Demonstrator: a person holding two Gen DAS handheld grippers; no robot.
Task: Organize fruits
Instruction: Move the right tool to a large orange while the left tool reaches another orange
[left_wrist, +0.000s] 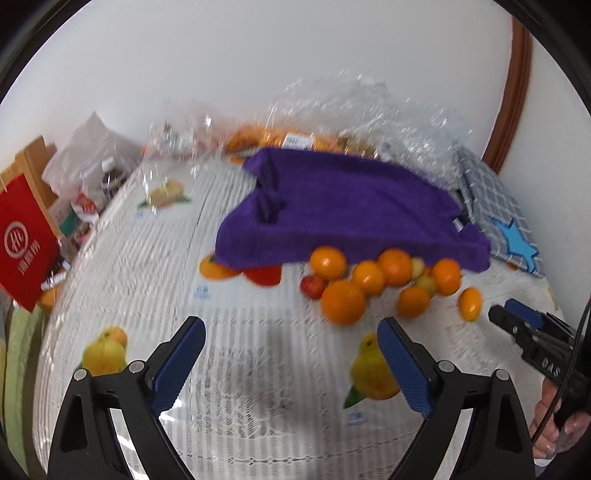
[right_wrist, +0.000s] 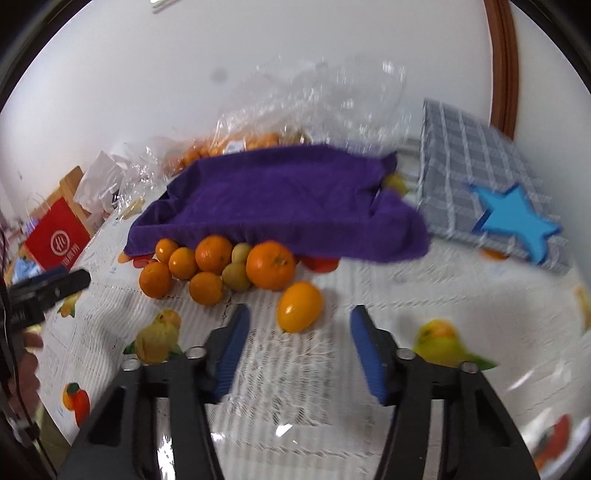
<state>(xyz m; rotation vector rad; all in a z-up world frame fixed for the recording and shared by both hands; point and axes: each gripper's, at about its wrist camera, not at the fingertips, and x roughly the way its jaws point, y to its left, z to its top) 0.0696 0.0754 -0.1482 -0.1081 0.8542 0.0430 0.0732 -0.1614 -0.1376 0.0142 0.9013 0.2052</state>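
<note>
A loose oval orange fruit (right_wrist: 300, 306) lay on the desk (right_wrist: 314, 369) near heaped round oranges (right_wrist: 270, 264) beside a purple towel (right_wrist: 280, 199). Both the right gripper (right_wrist: 299, 354) and the left gripper (left_wrist: 291, 365) had fingers apart, empty.

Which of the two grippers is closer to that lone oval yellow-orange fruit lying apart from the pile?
Right. The right gripper is just short of the oval yellow-orange fruit, fingers open on either side. The left gripper is farther off, with the fruit off to its right.
</note>
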